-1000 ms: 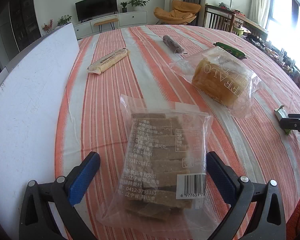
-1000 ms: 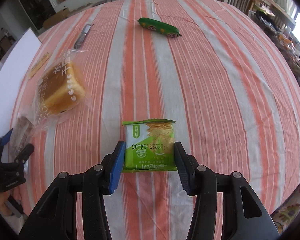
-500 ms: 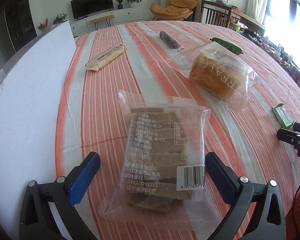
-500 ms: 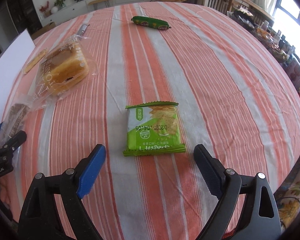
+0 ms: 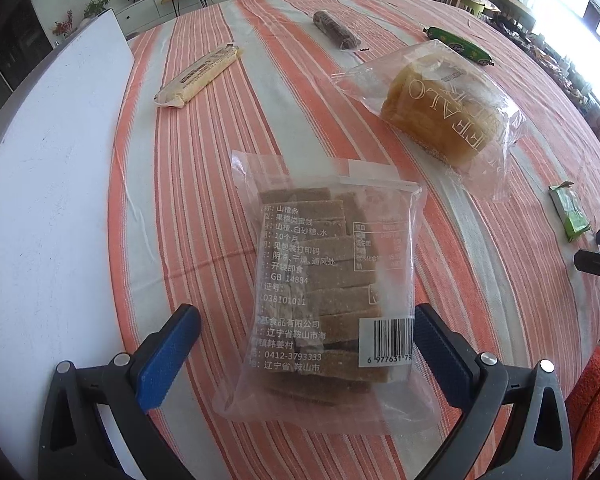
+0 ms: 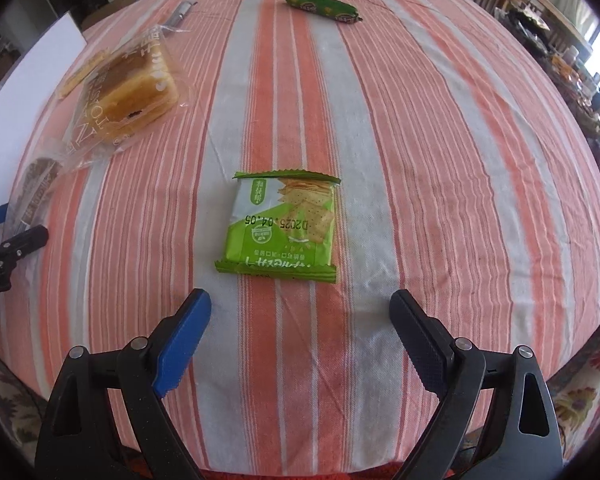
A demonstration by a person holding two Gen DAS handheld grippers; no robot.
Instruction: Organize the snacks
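Right gripper (image 6: 300, 320): jaws wide apart, nothing between them, hanging over bare striped tablecloth (image 6: 440, 160) on the surface. Just beyond the fingertips, flat on the cloth and untouched: green cracker packet (image 6: 282, 226), print upside down to the camera. Farther left: bagged sponge cake (image 6: 130, 88). At the far edge: green sausage stick (image 6: 320, 5).

Left gripper (image 5: 306, 344): jaws apart, straddling the near end of a clear bag of brown hawthorn strips (image 5: 324, 292) lying flat; right pad close to the bag's edge, contact impossible to tell, left pad clear of it. Beyond, to the right: the sponge cake (image 5: 440, 112) in its crinkled clear bag. Farther back: pale biscuit roll (image 5: 198, 76) near the white board (image 5: 48, 184), dark biscuit roll (image 5: 336, 30), green sausage stick (image 5: 460, 46).
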